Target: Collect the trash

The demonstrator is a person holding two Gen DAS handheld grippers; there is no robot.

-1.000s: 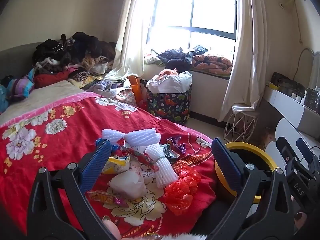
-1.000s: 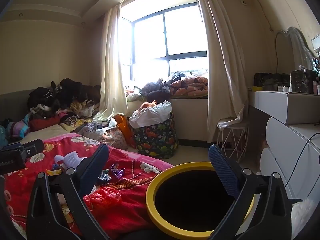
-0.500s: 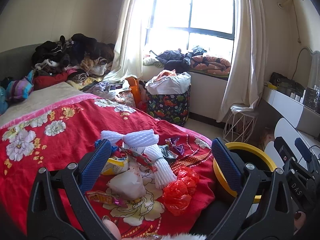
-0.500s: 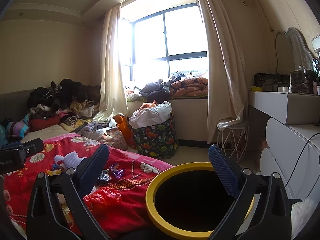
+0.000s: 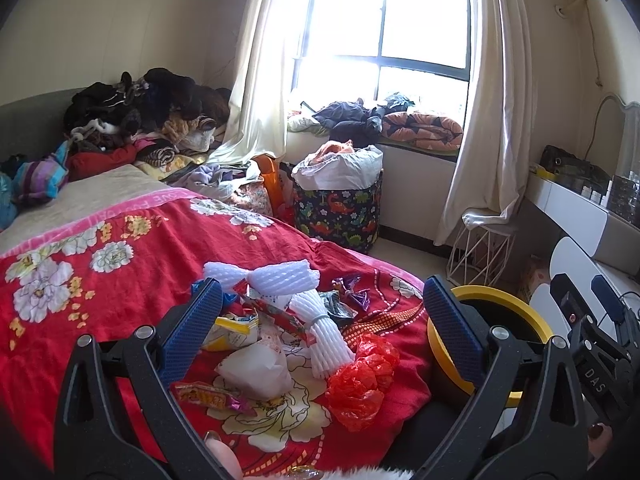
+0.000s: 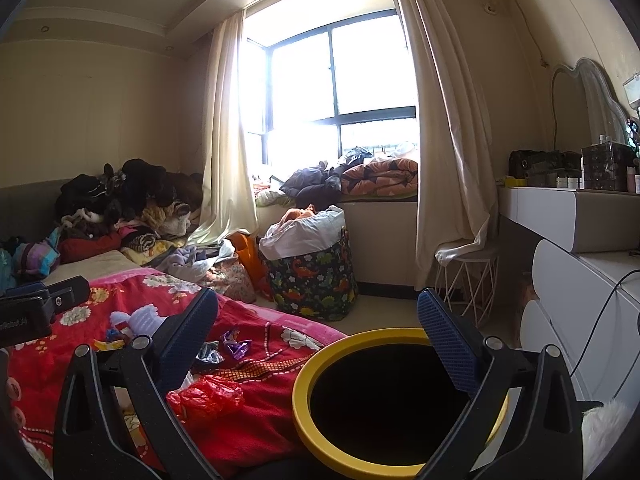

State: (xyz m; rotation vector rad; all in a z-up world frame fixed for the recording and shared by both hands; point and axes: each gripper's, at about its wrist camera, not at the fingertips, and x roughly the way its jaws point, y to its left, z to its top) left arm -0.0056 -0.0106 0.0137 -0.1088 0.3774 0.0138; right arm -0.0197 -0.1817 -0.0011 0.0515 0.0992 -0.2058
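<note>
We held the left gripper (image 5: pixel 322 322) over the red floral blanket (image 5: pixel 120 240), its blue-padded jaws spread wide with nothing between them. The trash lay in a loose heap on the blanket framed by those jaws: white foam netting (image 5: pixel 280 276) at about twelve o'clock of the heap, a crumpled red plastic bag (image 5: pixel 360 380) at about four o'clock, a white wrapper (image 5: pixel 256 368) near the middle, a yellow packet (image 5: pixel 236 326) at about nine o'clock and a flat candy wrapper (image 5: pixel 208 394) at about seven o'clock. Purple foil wrappers (image 5: pixel 352 288) sat just beyond the netting, toward one o'clock. The right gripper (image 6: pixel 318 330) hung above the yellow-rimmed bin (image 6: pixel 308 380), its jaws likewise spread and empty. The bin stood just beside the bed's edge, at about three o'clock of the heap. Across the room we saw a dinosaur-print hamper (image 6: pixel 316 276) beneath the window.
</note>
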